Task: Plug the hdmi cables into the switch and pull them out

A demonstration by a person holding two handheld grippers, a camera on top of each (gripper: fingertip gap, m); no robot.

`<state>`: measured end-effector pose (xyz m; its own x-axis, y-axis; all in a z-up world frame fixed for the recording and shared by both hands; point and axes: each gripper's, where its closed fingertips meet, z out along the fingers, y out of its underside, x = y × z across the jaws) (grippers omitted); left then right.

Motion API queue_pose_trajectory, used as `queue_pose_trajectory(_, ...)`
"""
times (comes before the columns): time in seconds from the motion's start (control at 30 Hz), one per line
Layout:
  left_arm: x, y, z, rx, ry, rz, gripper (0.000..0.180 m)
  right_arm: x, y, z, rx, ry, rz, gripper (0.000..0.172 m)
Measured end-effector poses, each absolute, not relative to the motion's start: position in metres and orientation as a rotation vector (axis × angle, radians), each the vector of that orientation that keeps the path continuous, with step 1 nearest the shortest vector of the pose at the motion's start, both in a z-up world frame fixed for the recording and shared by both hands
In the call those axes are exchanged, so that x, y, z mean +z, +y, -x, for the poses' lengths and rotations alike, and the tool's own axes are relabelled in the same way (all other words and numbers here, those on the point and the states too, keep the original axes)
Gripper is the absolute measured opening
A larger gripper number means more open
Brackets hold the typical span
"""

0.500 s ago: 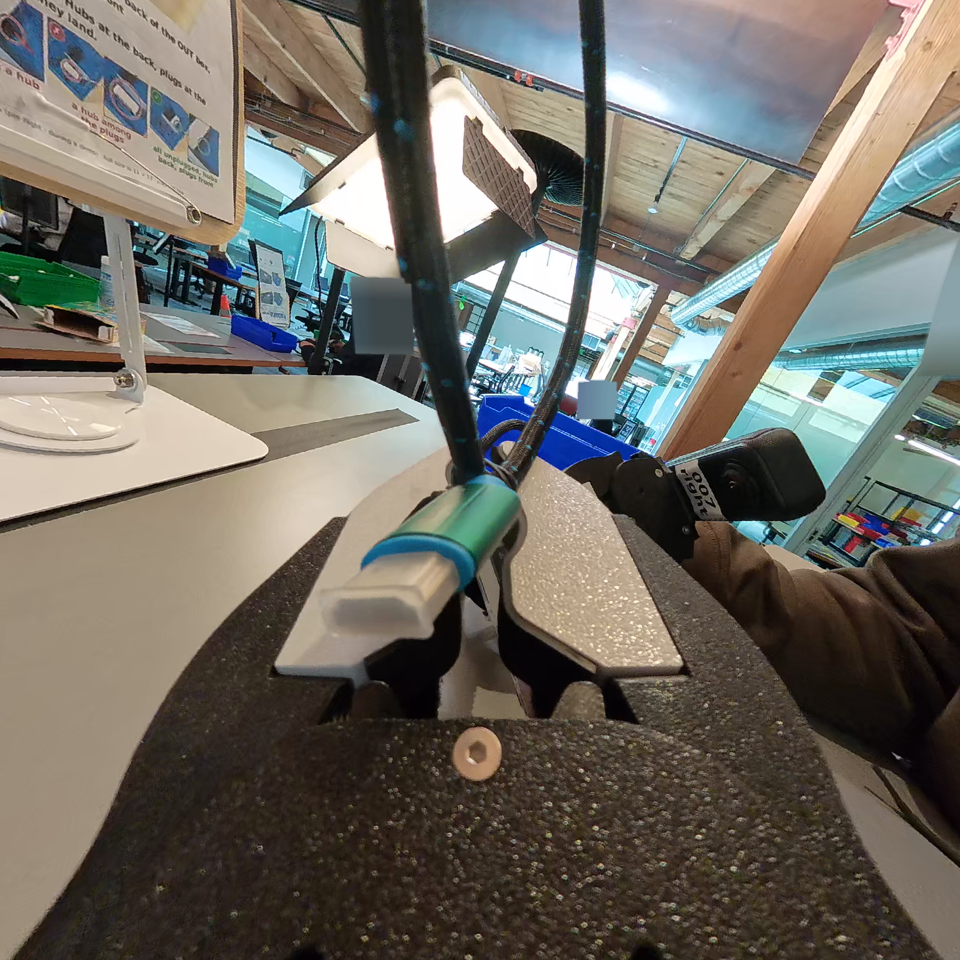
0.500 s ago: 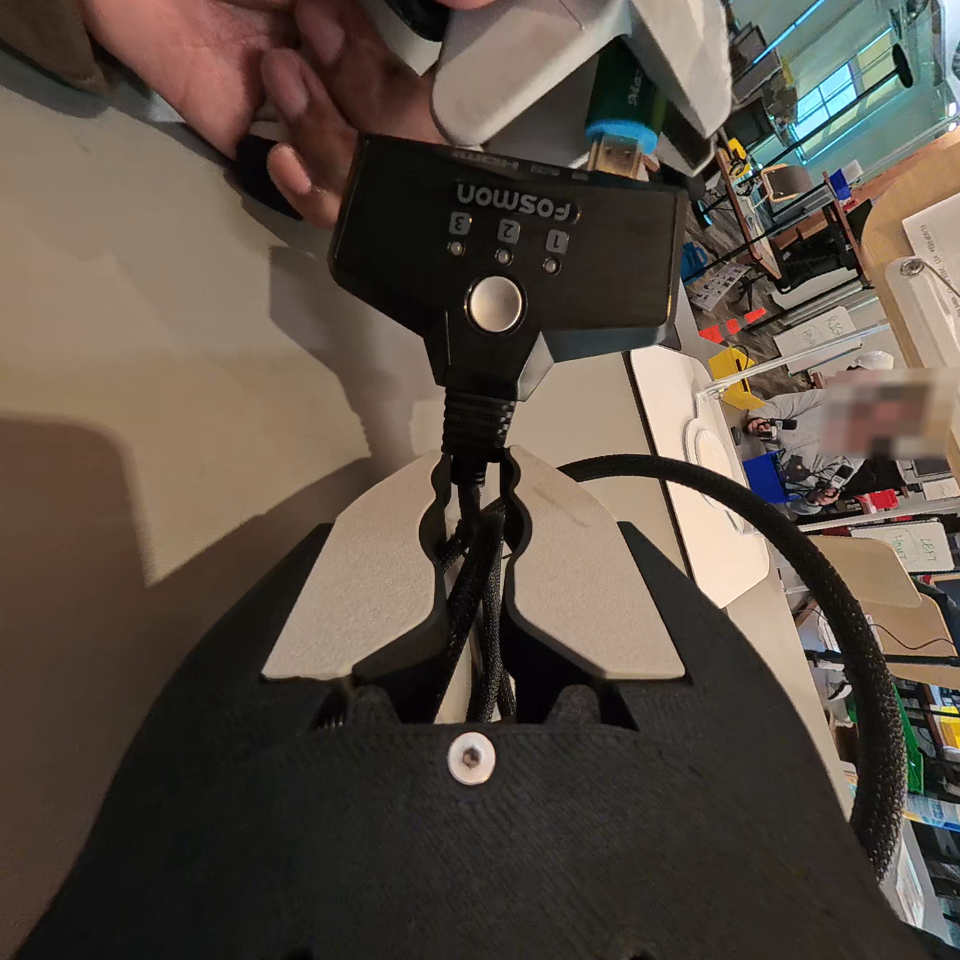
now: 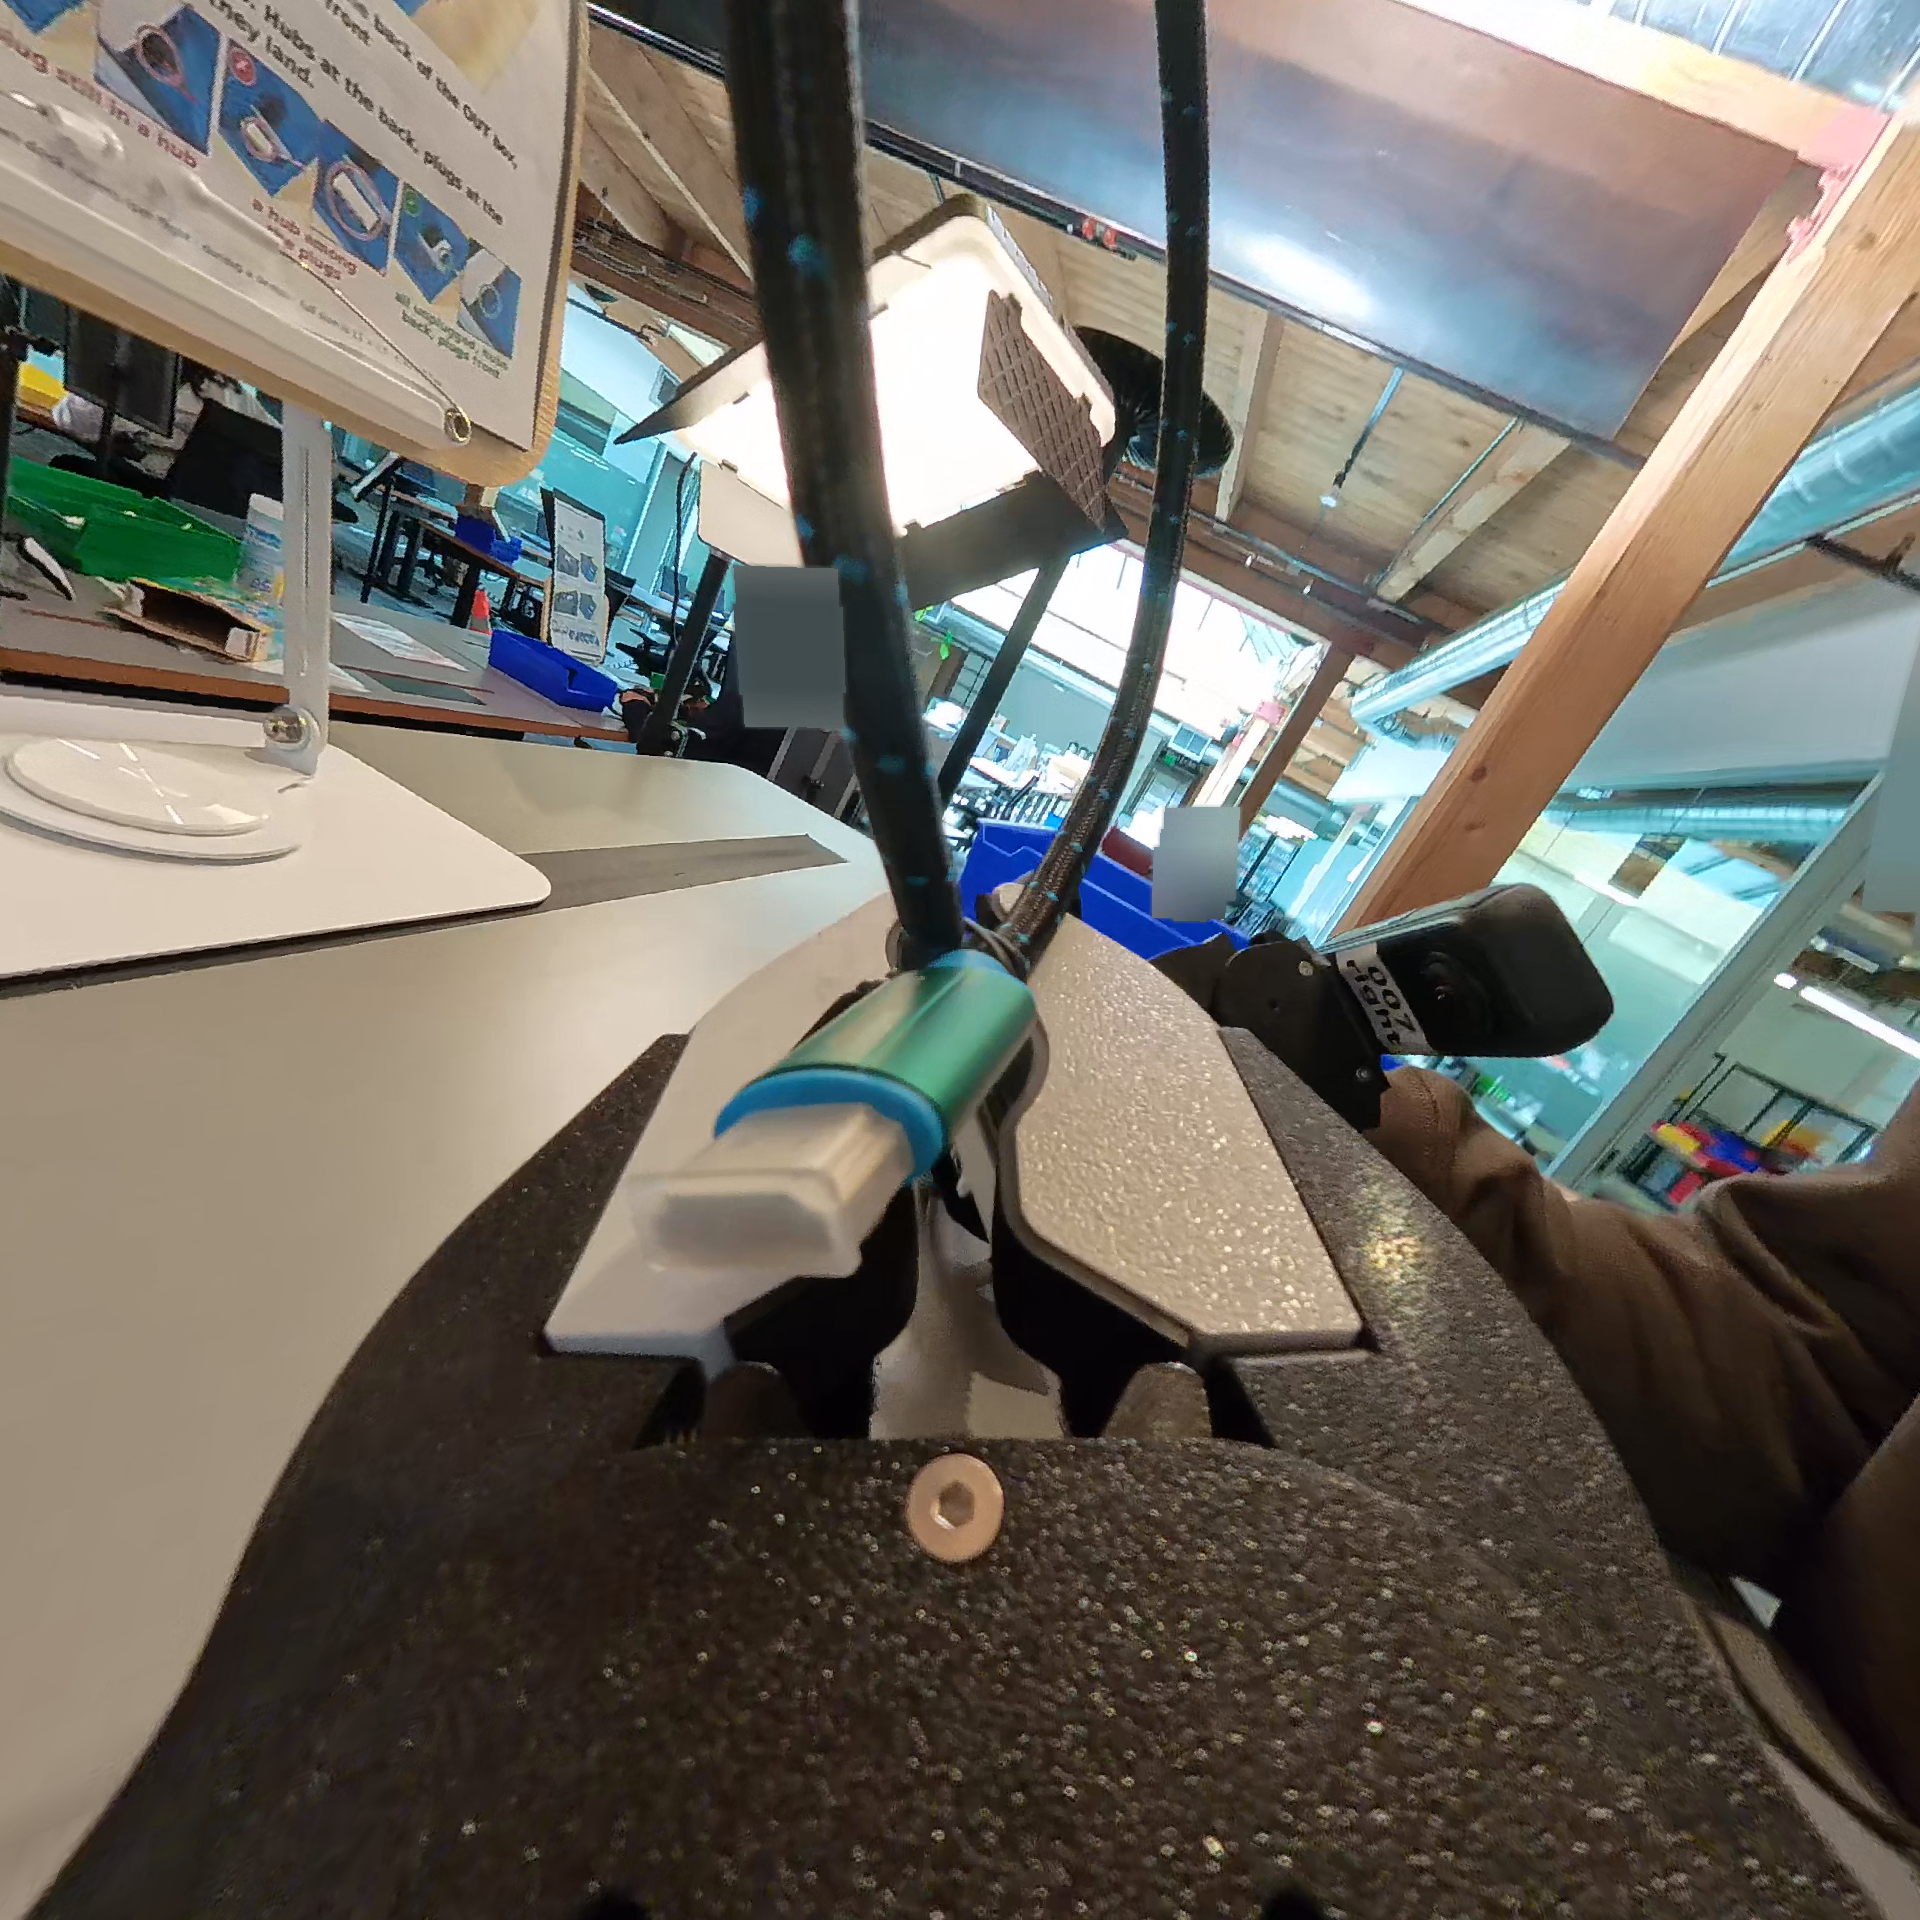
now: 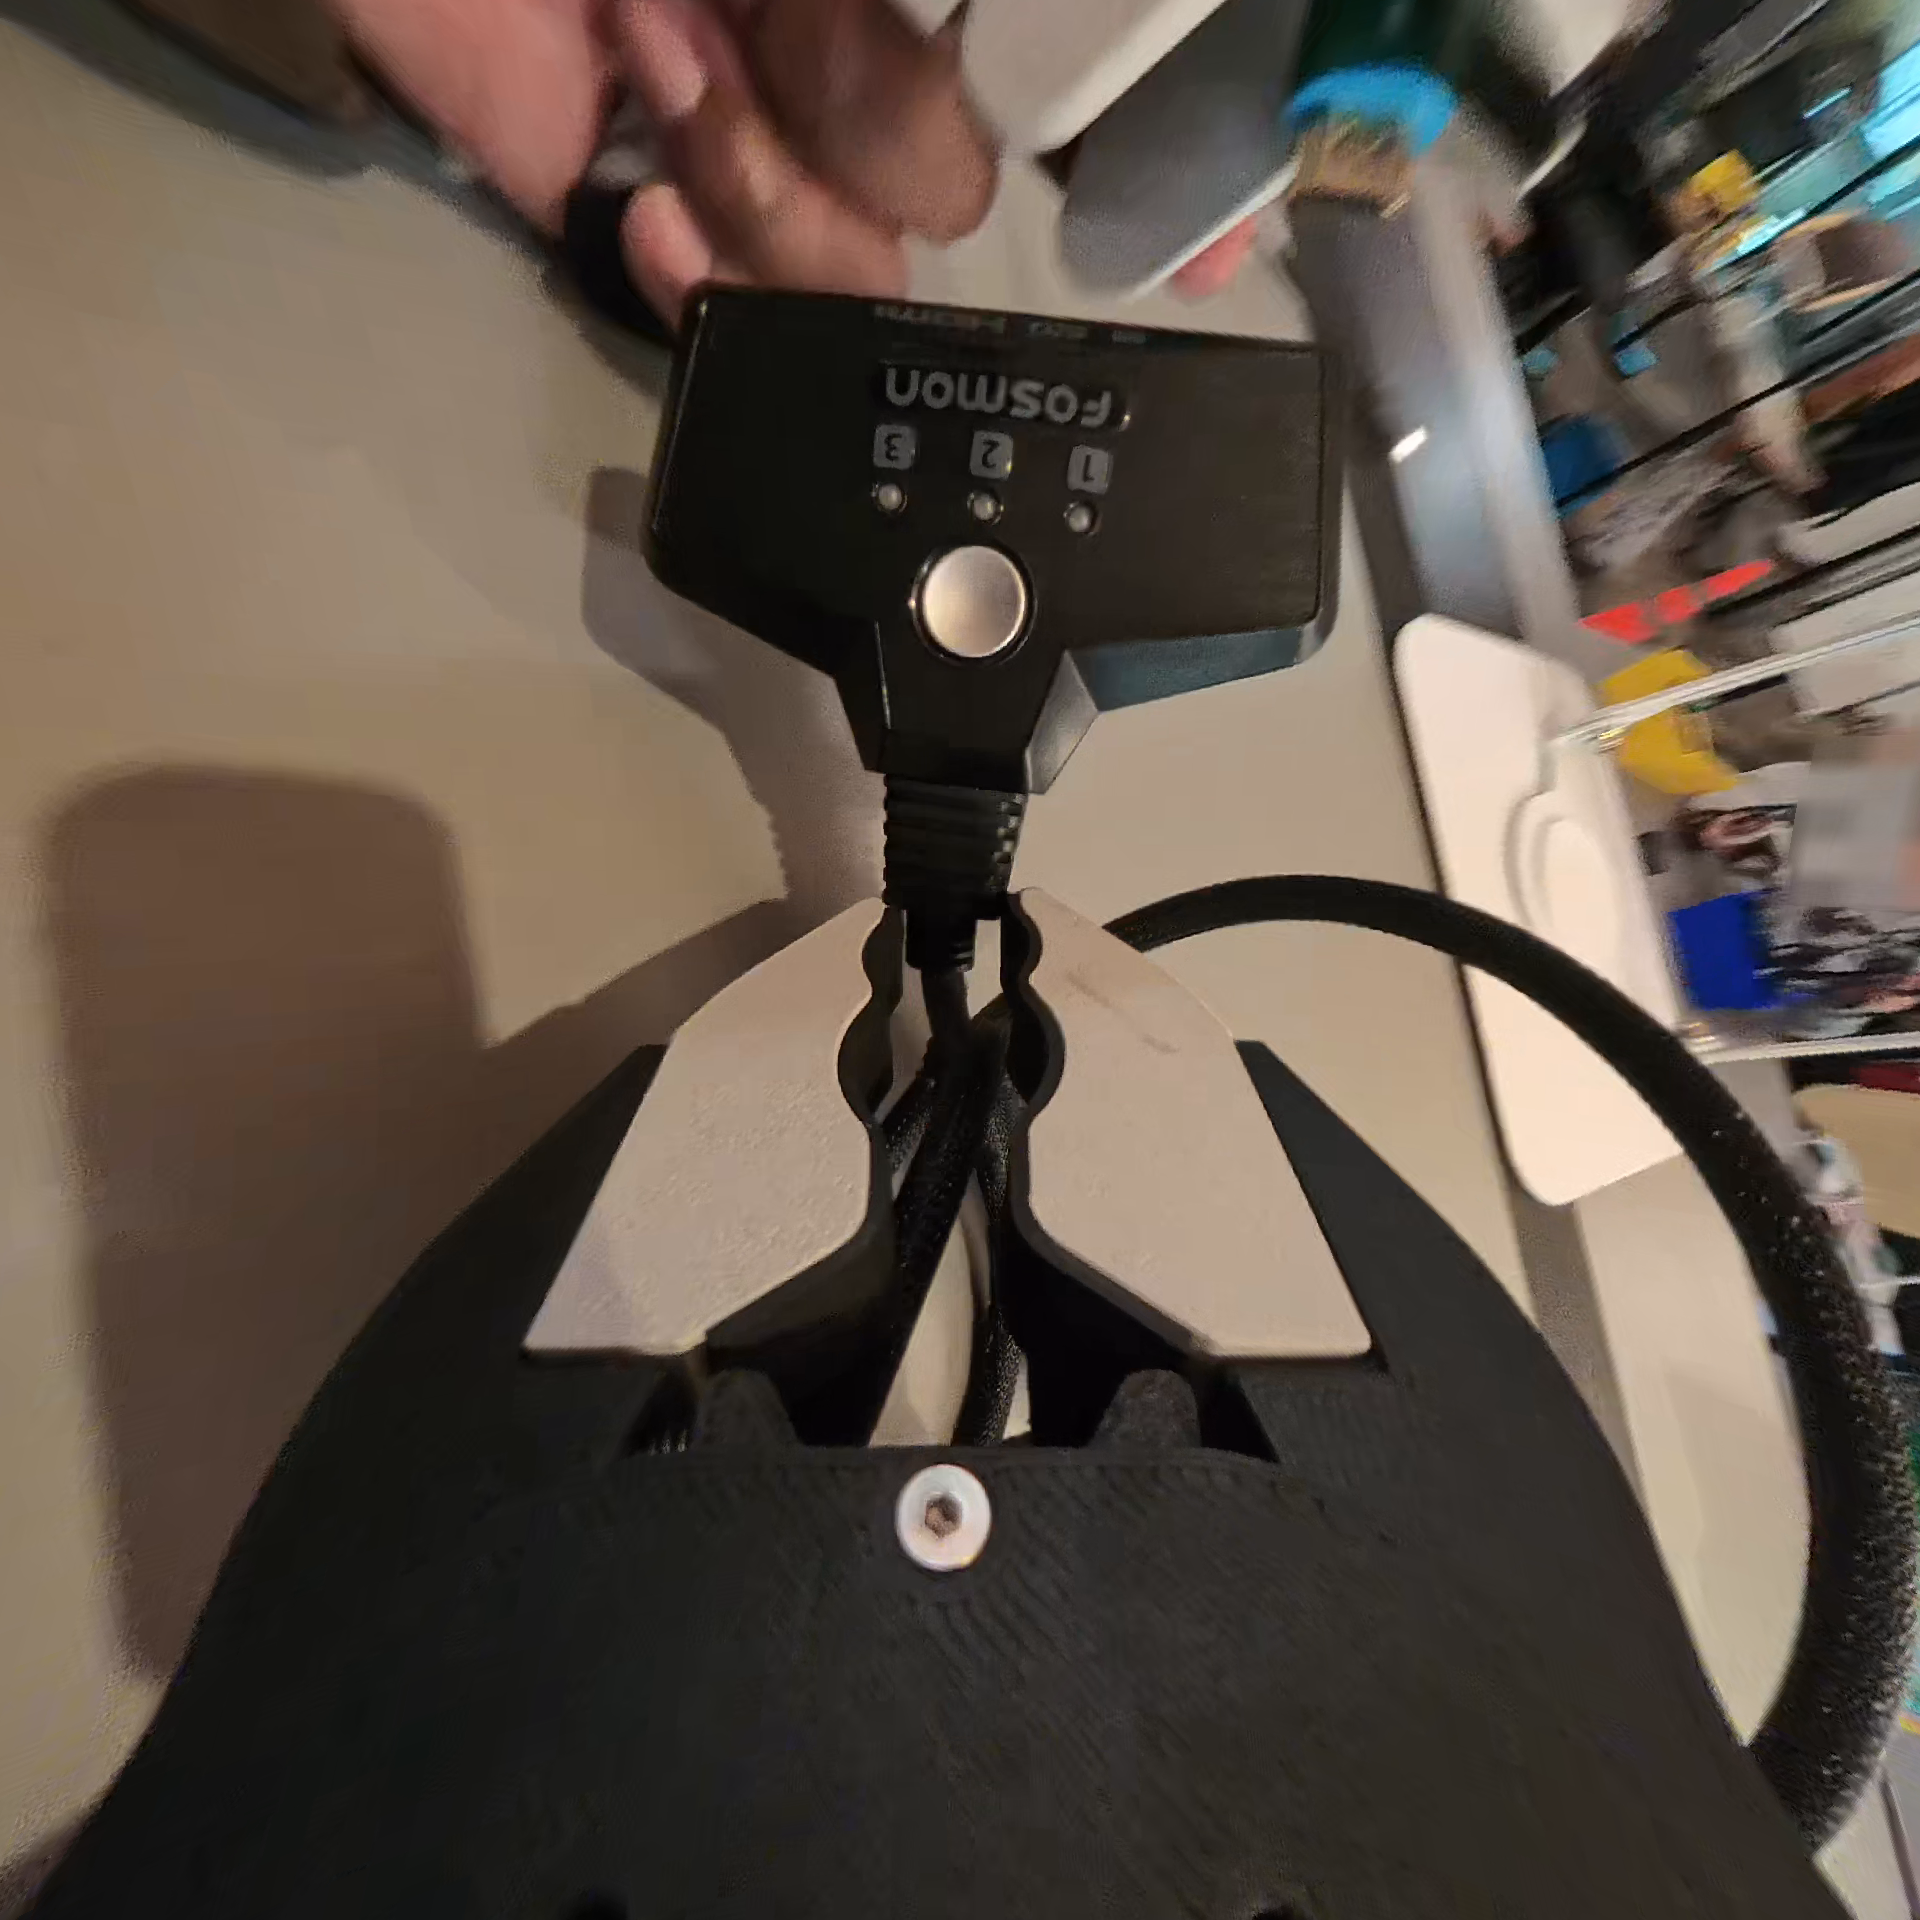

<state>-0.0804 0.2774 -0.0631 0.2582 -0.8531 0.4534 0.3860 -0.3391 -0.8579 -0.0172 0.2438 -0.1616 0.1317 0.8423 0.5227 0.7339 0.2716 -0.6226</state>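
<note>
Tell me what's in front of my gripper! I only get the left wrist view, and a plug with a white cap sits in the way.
Observer: A black box with a round silver button is there.
Operator: Is it lying on the table?
Observer: No, the right gripper holds it up, closed on the cord under the box.
Operator: Does my gripper hold anything at its tip?
Observer: Yes. The left gripper holds a green plug with a blue ring. Its gold end points at the box's far edge and looks clear of it, though that part is blurred.
</note>
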Motion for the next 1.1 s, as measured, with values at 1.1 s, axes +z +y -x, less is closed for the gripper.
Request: queue_pose_trajectory(1.1, -0.056, 0.313, 0.117, -1.607, 0.032, 1.262, 0.010, -0.020, 0.224, 0.111, -0.414, -0.918, 1.216, 0.008)
